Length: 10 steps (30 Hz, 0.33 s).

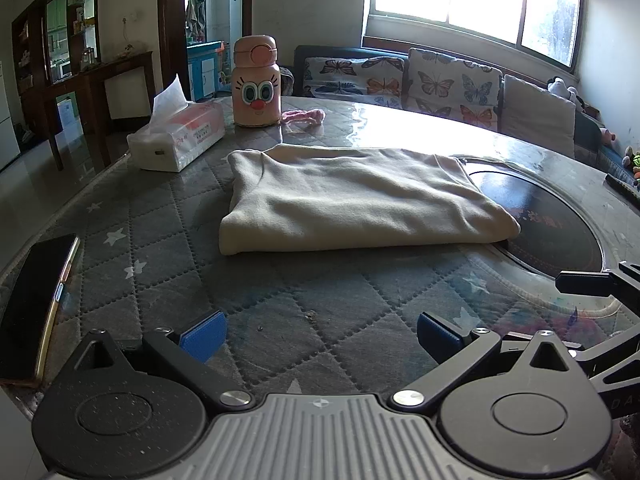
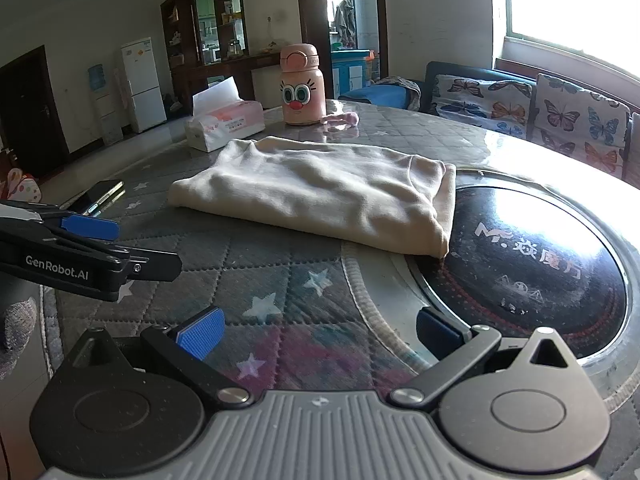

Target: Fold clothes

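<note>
A cream garment (image 1: 356,204) lies folded into a flat rectangle on the round table (image 1: 168,240), its right end over the dark glass hob. My left gripper (image 1: 320,336) hovers open in front of it, well short of the cloth, nothing between the blue pads (image 1: 204,336). In the right wrist view the same garment (image 2: 320,192) lies ahead and my right gripper (image 2: 320,332) is open and empty, near the hob's rim. The left gripper (image 2: 120,248) shows there at the left edge.
A pink cartoon bottle (image 1: 256,80), a tissue box (image 1: 176,136) and a pink hair band (image 1: 304,115) stand behind the garment. A phone (image 1: 36,300) lies near the left table edge. The dark hob (image 2: 532,264) fills the table's right side. A butterfly sofa (image 1: 440,80) is beyond.
</note>
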Motion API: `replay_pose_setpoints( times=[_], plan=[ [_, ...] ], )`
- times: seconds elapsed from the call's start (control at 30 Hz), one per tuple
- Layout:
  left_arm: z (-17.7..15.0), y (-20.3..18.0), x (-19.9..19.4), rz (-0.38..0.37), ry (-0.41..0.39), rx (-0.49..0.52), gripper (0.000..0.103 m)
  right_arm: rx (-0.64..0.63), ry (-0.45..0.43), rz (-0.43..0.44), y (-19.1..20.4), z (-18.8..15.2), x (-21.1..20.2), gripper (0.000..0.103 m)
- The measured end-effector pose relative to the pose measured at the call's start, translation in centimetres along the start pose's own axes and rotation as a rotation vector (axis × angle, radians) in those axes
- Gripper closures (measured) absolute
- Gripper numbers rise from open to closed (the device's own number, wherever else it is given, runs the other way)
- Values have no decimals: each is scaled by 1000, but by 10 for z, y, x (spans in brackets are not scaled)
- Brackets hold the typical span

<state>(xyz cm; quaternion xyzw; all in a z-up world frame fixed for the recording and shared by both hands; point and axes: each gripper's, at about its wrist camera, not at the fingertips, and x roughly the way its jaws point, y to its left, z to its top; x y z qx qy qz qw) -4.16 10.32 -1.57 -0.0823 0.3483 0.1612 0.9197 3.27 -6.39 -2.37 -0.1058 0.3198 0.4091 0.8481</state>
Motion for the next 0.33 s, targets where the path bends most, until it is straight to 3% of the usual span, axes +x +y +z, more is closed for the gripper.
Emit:
replay_pose_setpoints(
  times=[0.33],
  plan=[
    [0,1,1,3,5,-3,0,-6,0,5,3,2,3,0]
  ],
)
